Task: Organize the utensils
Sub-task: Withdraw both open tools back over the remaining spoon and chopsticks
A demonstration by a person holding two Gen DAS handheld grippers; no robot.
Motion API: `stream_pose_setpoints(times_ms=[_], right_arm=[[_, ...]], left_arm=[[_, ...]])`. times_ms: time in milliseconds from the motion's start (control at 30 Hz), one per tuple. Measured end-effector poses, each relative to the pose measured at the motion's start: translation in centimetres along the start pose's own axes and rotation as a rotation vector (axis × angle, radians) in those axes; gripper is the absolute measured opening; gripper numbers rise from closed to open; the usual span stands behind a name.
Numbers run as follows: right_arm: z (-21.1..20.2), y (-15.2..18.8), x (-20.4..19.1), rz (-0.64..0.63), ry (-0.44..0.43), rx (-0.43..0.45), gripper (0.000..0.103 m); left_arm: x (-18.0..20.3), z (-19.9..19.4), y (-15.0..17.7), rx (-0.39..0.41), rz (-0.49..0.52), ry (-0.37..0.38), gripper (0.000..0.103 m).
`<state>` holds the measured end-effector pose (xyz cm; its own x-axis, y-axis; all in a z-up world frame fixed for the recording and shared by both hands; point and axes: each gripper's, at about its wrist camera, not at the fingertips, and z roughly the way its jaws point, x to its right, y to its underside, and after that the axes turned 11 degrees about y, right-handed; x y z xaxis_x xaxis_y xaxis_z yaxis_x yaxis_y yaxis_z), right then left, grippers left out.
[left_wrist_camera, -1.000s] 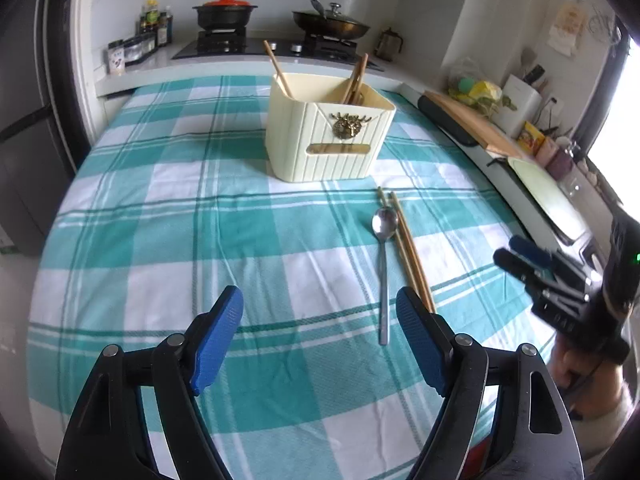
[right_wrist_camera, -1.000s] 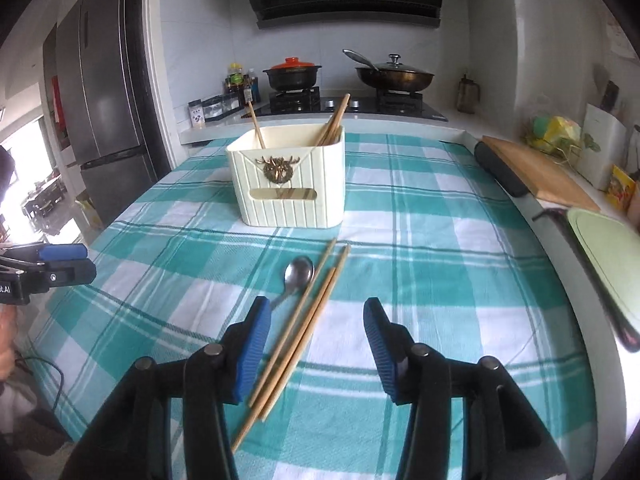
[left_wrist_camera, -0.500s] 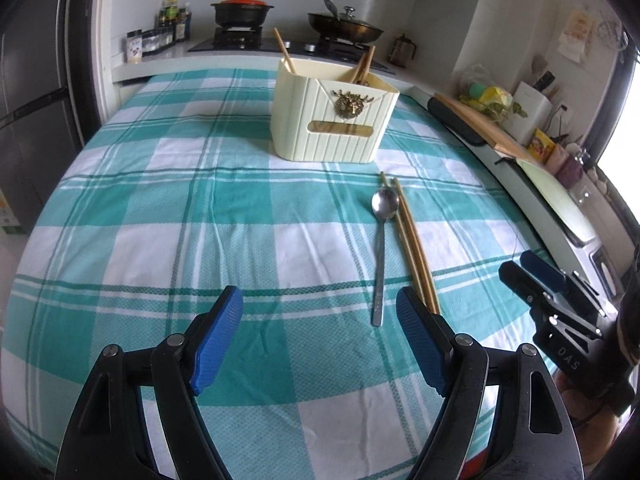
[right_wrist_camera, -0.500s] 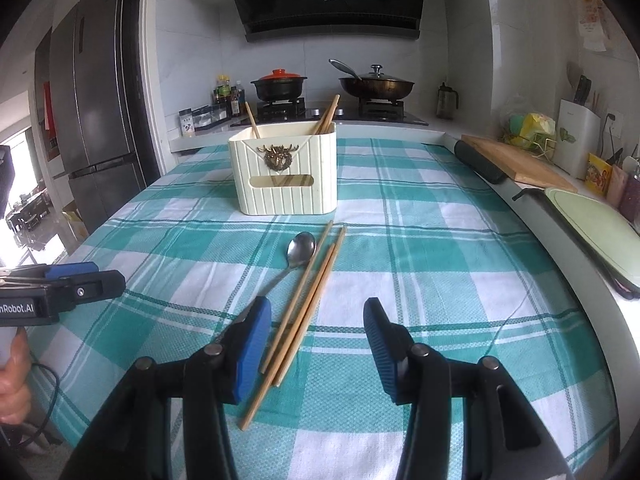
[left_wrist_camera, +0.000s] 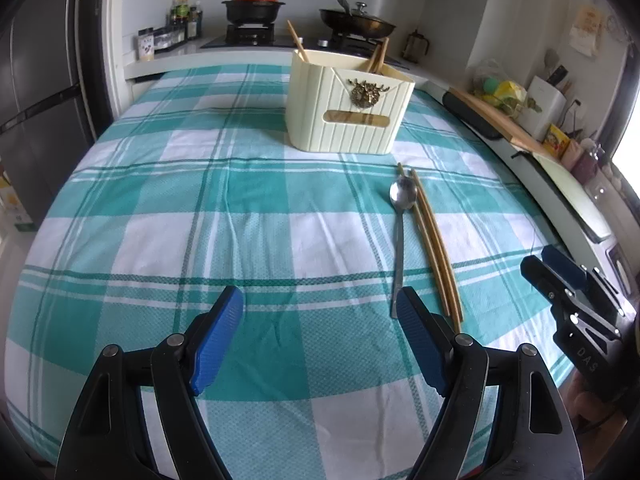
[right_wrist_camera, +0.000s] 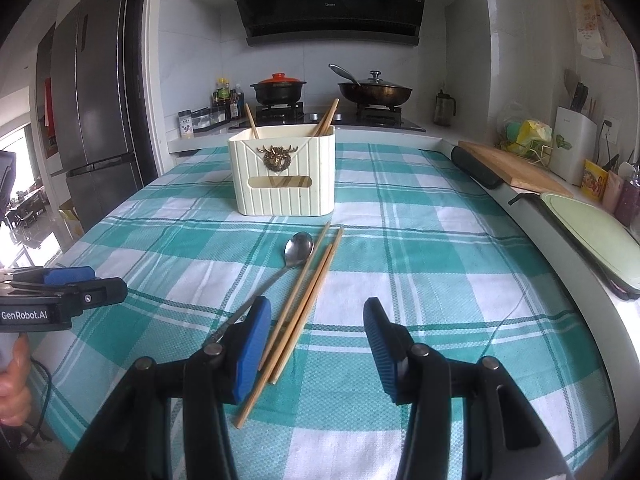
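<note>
The spoon (right_wrist_camera: 298, 249) and chopsticks (right_wrist_camera: 308, 292) lie flat on the checked surface (right_wrist_camera: 420, 280), just in front of the cream holder (right_wrist_camera: 282, 176), where they likely belong; the right claw (right_wrist_camera: 314, 344) hangs open and empty above the chopsticks' near ends, probably to pick them up; the left claw (left_wrist_camera: 320, 336) waits wide open, empty too.

behind my checked desk cloth (right_wrist_camera: 420, 240): red-lidded pot (right_wrist_camera: 279, 87), lidded wok (right_wrist_camera: 375, 92), fridge (right_wrist_camera: 96, 92), cutting board (right_wrist_camera: 516, 168)

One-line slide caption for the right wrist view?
Open right gripper above loose wooden chopsticks and a steel spoon, cream ribbed utensil holder behind them on the teal checked tablecloth.
</note>
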<state>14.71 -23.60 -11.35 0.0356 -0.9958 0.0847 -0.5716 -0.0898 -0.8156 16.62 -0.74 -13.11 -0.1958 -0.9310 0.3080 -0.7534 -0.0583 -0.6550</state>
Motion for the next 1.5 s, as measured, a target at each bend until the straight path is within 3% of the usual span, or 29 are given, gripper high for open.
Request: stream_pose_setpoints(times_ms=[1500], right_arm=[[0.11, 0.48, -0.09, -0.006, 0.002, -0.004, 0.049]], left_arm=[[-0.75, 0.61, 0.51, -0.007, -0.032, -0.041, 0.08]])
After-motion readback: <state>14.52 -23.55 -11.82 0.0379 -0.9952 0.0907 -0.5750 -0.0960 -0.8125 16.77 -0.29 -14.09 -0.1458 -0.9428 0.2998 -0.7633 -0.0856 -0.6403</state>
